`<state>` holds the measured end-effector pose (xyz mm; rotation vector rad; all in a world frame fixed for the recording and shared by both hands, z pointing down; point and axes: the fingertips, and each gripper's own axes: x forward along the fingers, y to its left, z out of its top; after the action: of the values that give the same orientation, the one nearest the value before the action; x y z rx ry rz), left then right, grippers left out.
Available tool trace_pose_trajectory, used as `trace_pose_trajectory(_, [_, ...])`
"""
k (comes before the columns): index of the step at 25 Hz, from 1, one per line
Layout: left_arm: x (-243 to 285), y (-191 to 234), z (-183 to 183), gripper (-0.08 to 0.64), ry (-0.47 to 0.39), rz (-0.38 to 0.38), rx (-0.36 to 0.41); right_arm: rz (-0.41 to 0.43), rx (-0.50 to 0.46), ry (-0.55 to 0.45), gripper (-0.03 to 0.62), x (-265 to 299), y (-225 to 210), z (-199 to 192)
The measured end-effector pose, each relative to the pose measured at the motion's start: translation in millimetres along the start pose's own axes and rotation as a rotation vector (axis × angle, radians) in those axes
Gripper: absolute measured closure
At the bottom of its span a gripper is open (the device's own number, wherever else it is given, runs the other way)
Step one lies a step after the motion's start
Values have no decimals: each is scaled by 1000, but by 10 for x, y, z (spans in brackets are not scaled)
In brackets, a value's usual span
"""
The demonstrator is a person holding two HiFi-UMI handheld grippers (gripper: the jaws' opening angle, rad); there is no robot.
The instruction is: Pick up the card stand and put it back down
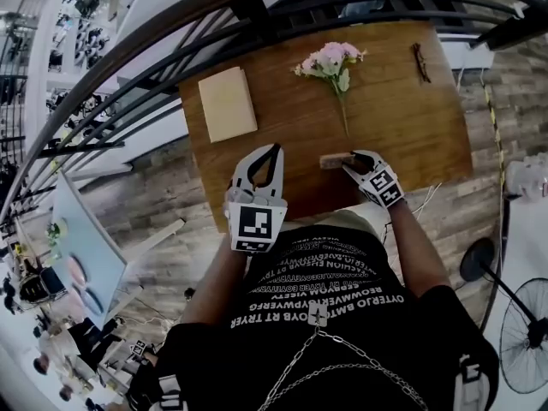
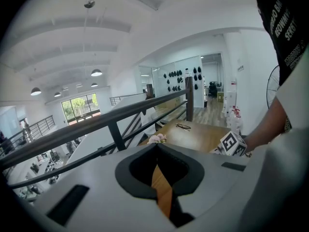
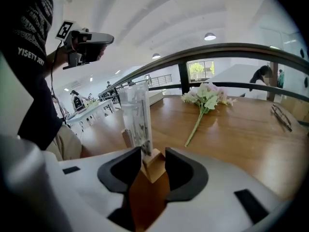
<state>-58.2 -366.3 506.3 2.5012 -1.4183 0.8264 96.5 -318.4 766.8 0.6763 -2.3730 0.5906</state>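
Observation:
The card stand (image 1: 336, 159) rests on the wooden table (image 1: 402, 135) near its front edge. It is a small wooden block holding an upright clear card (image 3: 136, 115). My right gripper (image 1: 351, 164) reaches it from the right. In the right gripper view, the end of the wooden base (image 3: 153, 166) lies between the jaws of the right gripper (image 3: 153, 152); they stand wide, with a thin gap on the right side. My left gripper (image 1: 276, 149) hovers over the table's front edge, left of the stand. Its fingertips meet and hold nothing.
A bunch of pink flowers (image 1: 330, 61) lies at the table's middle back, a beige book (image 1: 227, 103) at the left and a pair of glasses (image 1: 420, 62) at the far right. A dark railing (image 1: 257, 11) runs behind the table. A fan (image 1: 524, 332) stands on the floor at right.

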Motion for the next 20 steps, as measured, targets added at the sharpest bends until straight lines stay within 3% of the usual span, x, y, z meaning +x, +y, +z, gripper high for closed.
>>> trace_pose_trajectory(13, [-169, -201, 59, 535, -34, 4, 3, -36, 108, 28, 453, -216, -34, -50])
trace_pose_trajectory(20, [-283, -312, 123, 535, -59, 14, 2, -53, 94, 10, 453, -457, -45, 71])
